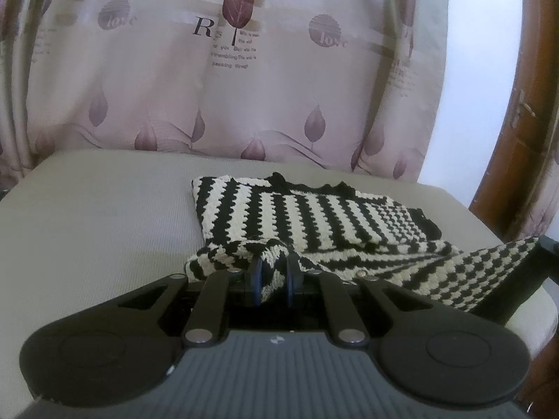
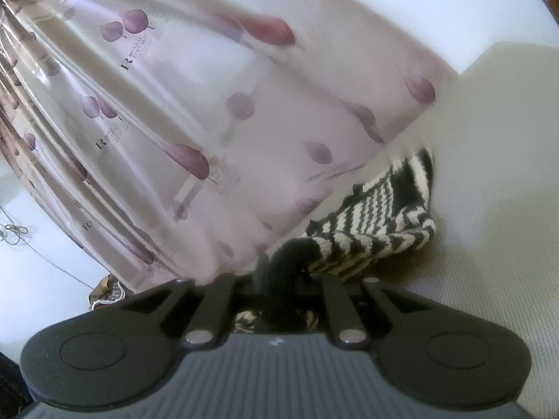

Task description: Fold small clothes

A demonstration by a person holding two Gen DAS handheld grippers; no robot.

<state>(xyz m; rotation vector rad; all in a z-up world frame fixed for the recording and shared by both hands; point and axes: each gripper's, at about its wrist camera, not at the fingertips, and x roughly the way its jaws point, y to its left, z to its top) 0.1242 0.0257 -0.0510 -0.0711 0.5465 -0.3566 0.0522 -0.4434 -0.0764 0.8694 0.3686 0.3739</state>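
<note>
A black-and-cream striped knitted garment (image 1: 314,220) lies partly folded on a beige cushioned surface (image 1: 97,216). My left gripper (image 1: 274,276) is shut on the garment's near edge, with the knit bunched between its blue-edged pads. At the right edge of that view the cloth rises toward a dark part of the other gripper. In the right wrist view, my right gripper (image 2: 279,269) is shut on a black trimmed edge of the same garment (image 2: 370,223), which hangs away to the right over the cushion (image 2: 489,174). The right view is tilted and blurred.
A pink curtain (image 1: 244,87) with purple leaf prints hangs right behind the cushion. A brown wooden door frame (image 1: 517,129) stands at the right. In the right wrist view, pale floor (image 2: 42,272) with a loose cord shows at the lower left.
</note>
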